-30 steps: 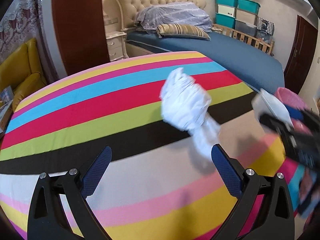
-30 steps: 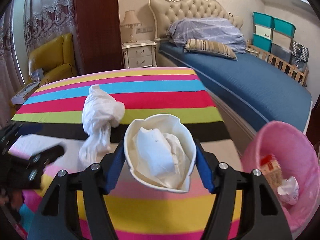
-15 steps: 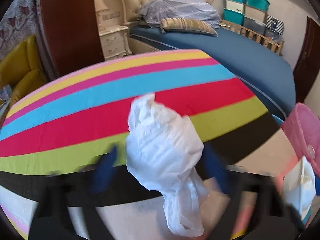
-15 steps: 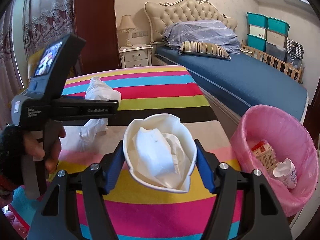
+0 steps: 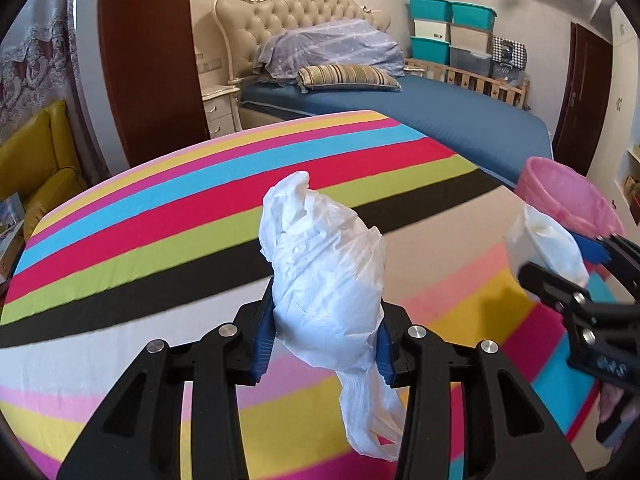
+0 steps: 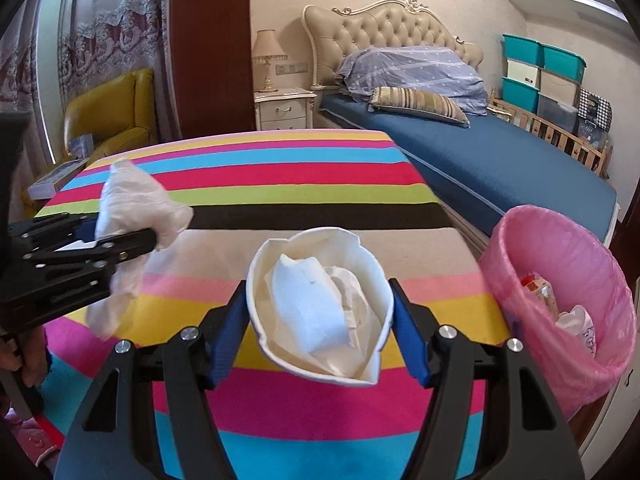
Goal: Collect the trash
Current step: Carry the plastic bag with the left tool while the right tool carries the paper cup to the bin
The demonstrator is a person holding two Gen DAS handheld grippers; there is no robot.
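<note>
The left gripper (image 5: 325, 344) is clamping a crumpled white plastic bag (image 5: 326, 280) — jaws pressed in on its middle, the top bunching up ahead of the blue pads, a thin tail hanging below them. Bag is sitting clear of the striped tablecloth (image 5: 160, 232) underneath.

The right gripper (image 6: 320, 316) is squeezing a squashed paper cup (image 6: 372, 276) w/ crumpled tissue (image 6: 312, 308) stuffed inside; both pads are bearing on the cup's sides, its mouth facing the camera. To the right of those jaws, just off the table edge, a pink-lined trash bin (image 6: 532, 240) is standing open — a small carton and a white scrap are lying inside, prob. a crushed cup, hard to tell at this angle.

From the right wrist view, the left gripper and its bag are hanging to the left of the right jaws, above the cloth. From the left wrist view, the cup is showing to the right of the left jaws, near the bin rim. A bed (image 6: 500, 160) is lying beyond both.
</note>
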